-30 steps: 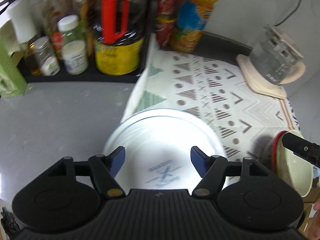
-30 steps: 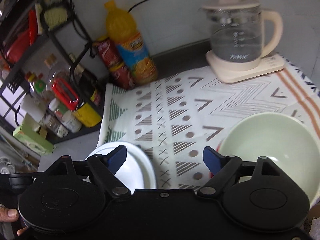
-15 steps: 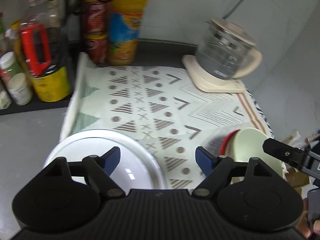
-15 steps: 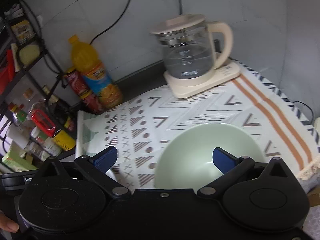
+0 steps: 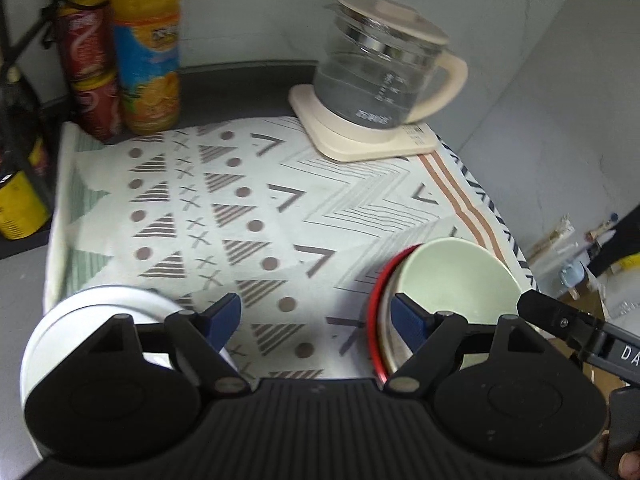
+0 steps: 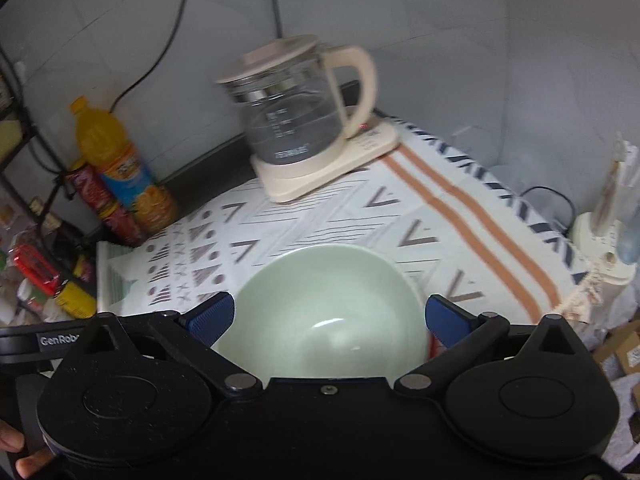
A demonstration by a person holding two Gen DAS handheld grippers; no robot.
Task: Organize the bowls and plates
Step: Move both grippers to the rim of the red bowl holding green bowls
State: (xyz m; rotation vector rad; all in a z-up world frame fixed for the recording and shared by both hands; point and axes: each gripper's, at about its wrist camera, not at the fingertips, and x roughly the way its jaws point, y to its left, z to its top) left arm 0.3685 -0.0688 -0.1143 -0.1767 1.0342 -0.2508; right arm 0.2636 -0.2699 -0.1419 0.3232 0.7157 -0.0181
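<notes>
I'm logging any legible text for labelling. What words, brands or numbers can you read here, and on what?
"GenRob", cut off at the frame edge: on the left gripper body, seen in the right wrist view.
"DA", cut off: on the right gripper arm, seen in the left wrist view.
Glass kettle: scale marks and print, too blurred to read.
Orange juice bottle and red cans: labels blurred, unreadable.

Readable text: "GenRob", cut off at the edge, white on the black bar (image 6: 38, 340) at the left of the right wrist view. "DA", also cut off, on the black gripper arm (image 5: 624, 354) at the right of the left wrist view. Kettle (image 5: 376, 80) markings and bottle (image 5: 146, 52) label too blurred to read.
</notes>
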